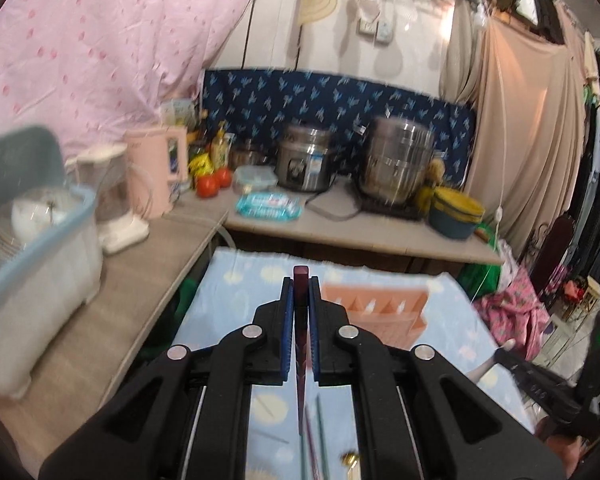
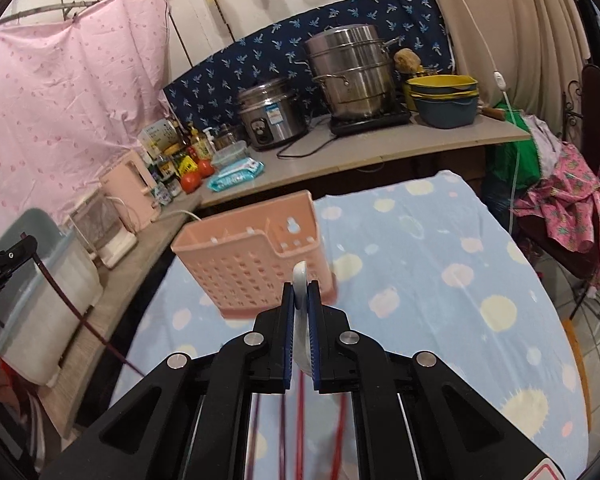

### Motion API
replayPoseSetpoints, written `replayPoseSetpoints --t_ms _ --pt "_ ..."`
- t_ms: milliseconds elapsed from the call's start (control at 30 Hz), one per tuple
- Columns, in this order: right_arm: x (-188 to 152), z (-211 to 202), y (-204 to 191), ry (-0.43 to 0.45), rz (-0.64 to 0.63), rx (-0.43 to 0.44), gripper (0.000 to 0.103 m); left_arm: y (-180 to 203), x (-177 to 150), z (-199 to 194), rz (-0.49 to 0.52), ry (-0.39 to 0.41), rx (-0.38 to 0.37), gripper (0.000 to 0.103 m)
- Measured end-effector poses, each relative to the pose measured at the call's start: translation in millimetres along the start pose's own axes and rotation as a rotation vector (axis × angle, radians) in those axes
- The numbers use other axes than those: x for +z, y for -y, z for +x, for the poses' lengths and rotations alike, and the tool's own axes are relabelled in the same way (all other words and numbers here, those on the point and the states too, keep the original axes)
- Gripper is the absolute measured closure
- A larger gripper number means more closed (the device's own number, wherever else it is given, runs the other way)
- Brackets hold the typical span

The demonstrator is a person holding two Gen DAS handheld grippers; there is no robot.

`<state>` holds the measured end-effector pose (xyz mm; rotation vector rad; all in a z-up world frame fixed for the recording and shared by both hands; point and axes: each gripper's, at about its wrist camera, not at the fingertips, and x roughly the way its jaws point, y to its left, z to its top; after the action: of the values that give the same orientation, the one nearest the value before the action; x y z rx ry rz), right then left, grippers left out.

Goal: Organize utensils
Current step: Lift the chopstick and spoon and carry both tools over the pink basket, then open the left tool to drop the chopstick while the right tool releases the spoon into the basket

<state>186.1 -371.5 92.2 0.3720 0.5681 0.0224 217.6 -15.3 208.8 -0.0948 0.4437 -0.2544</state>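
1. Your left claw (image 1: 300, 296) is clamped on a dark red chopstick (image 1: 301, 320); the blue pads press on it from both sides, its blunt end pokes out just past the tips, and the rest runs back down between the arms.
2. In the right wrist view that same chopstick hangs as a long dark line sloping down from the left claw at the left edge, above the side worktop (image 2: 112, 304).
3. Your right claw (image 2: 300, 300) is clamped on a white spoon handle (image 2: 301, 280) (only the rounded end and a stretch of the white shaft show between the pads).
4. The pink utensil basket (image 2: 252, 256) stands on the worktop under the blue spotted cloth (image 2: 440, 280), just beyond the right claw's tips. It has a perforated front wall, a taller back panel with a hanging hole, and dividers inside.
5. From the left wrist view the basket sits ahead and a little to the right of the left claw; nothing sticks up out of it in either view.
6. More chopsticks (image 1: 320, 432) lie on the cloth below the left claw, thin teal and purple ones, beside a small gold-coloured utensil end (image 1: 350, 460) (too blurred to name).
7. Red strands, blurred, show under the right claw between its arms; you cannot tell what they are.
8. On the back worktop (image 2: 380, 152) stand a rice cooker (image 2: 270, 114), a tall steel steamer pot (image 2: 352, 72), stacked yellow and blue bowls (image 2: 444, 100), two tomatoes (image 2: 196, 174) and a wipes packet (image 2: 236, 174).
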Motion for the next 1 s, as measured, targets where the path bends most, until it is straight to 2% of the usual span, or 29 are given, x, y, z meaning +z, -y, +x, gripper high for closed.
replayPoseSetpoints --t_ms 200,433,567,733,1000 --pt "51.2 23.8 -11.9 0.038 0.033 0.085 0.096 18.4 60.2 6.9 0.004 0.119 -0.041 0.096" --pt "88.1 57.9 -21.8 0.069 0.047 0.122 0.096 36.2 99.3 33.3 0.018 0.198 -0.051 0.096" --pt "89.9 87.0 -17.0 0.041 0.056 0.114 0.096 36.6 98.4 62.6 0.008 0.164 -0.058 0.096" --pt "78.4 121.6 -4.2 -0.011 0.066 0.077 0.096 32.6 74.6 102.7 0.008 0.085 -0.045 0.096" --pt "60.5 139.3 6.8 -0.047 0.07 0.038 0.094 19.2 45.1 136.6 -0.014 0.001 -0.025 0.096"
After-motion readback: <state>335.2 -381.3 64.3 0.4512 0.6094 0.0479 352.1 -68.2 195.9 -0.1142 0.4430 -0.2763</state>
